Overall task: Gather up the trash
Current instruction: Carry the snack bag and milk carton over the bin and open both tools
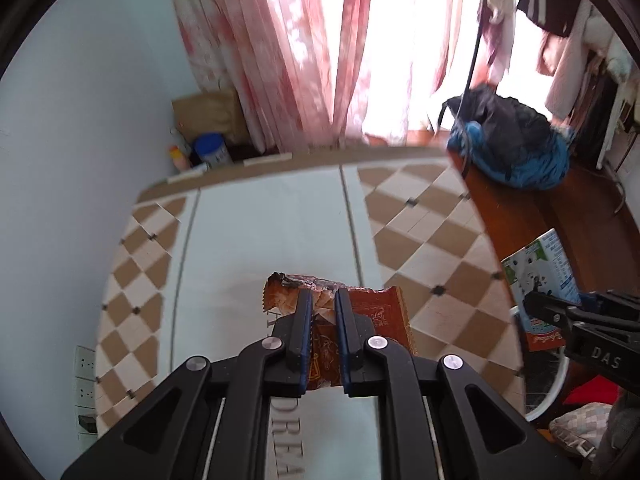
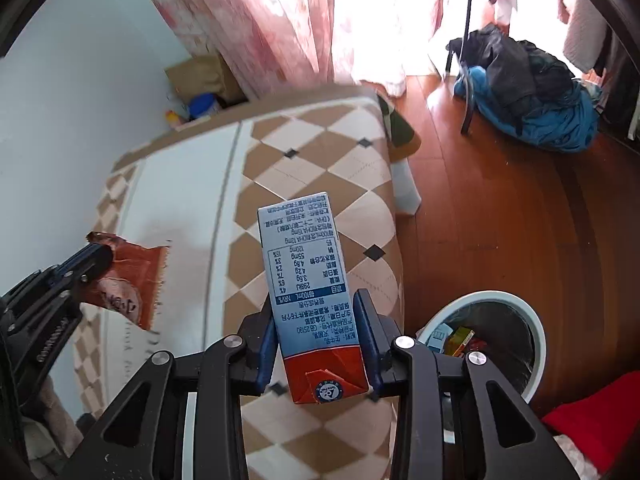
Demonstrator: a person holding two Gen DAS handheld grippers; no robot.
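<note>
A bed [image 1: 264, 232] with a white centre panel and brown-and-cream diamond borders fills most of both wrist views, standing against a pale wall on a reddish wooden floor [image 2: 500, 208]. Pink patterned curtains [image 1: 304, 48] hang behind it, and a heap of blue and black clothing [image 2: 532, 92] lies on the floor near the window. A white-rimmed trash bin [image 2: 516, 312] stands on the floor beside the bed, with coloured packaging visible inside. The right gripper [image 2: 318, 344] holds a milk carton [image 2: 308, 280] above the bed's edge, near the bin; its jaws stand partly apart and press on the carton's two sides, near its red end. The left gripper [image 1: 323, 332] holds a brown snack wrapper [image 1: 360, 312] above the white panel; its jaws are drawn nearly together, pinching the crumpled foil between them.
</note>
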